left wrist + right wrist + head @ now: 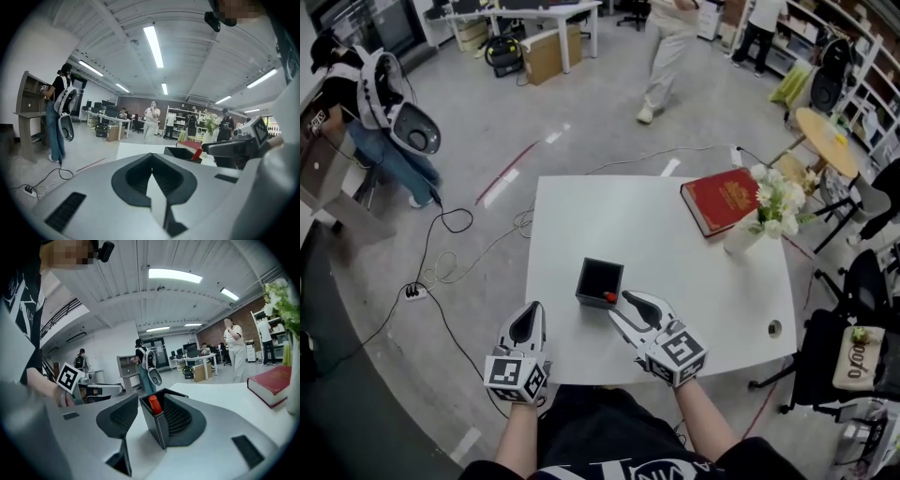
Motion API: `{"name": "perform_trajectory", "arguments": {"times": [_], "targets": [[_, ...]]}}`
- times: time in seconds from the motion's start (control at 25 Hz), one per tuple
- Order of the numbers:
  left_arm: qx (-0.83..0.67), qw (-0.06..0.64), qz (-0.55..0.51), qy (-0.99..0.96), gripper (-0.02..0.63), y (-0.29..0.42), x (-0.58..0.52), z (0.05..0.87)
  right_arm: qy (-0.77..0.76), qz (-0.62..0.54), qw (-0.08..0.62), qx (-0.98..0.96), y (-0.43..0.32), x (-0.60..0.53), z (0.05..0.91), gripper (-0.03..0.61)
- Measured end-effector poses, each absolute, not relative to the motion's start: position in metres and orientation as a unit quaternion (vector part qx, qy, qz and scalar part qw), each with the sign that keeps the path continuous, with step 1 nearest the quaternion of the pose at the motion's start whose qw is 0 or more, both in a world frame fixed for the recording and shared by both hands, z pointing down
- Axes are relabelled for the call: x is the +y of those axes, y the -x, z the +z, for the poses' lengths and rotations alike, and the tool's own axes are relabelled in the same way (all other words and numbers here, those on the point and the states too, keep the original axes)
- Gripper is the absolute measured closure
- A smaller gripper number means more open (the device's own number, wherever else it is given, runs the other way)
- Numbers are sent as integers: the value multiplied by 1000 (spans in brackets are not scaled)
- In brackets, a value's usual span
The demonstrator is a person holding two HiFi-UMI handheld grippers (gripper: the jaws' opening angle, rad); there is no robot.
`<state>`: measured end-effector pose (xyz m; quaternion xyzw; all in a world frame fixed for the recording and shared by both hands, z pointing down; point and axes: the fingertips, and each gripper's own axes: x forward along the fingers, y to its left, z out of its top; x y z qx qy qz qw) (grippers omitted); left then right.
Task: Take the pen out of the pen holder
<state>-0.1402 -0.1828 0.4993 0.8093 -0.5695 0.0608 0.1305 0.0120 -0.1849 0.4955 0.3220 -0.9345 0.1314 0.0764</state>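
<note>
A black square pen holder (600,281) stands on the white table (675,244) near its front edge. A red-topped pen (610,297) sticks up at the holder's near right corner. My right gripper (617,305) is open, its jaws spread around that corner. In the right gripper view the holder (158,432) and pen (154,405) sit between the two pads; I cannot tell whether a pad touches the holder wall. My left gripper (528,323) hovers at the front edge, left of the holder, shut and empty. From the left gripper view the holder (180,152) lies ahead to the right.
A red book (722,199) and a white vase of flowers (769,211) sit at the table's far right. Cables (441,272) trail on the floor to the left. A person (670,56) walks beyond the table. A black chair (853,347) stands at the right.
</note>
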Motion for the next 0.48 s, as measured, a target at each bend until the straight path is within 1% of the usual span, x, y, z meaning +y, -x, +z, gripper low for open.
{"name": "perform_trajectory", "arguments": {"times": [0.2, 0.48], "targets": [[-565, 132, 63, -812, 615, 148, -192, 498, -317, 125, 97, -935, 1, -192, 504, 407], [-564, 150, 51, -810, 614, 161, -196, 499, -338, 132, 115, -925, 8, -198, 513, 468]]}}
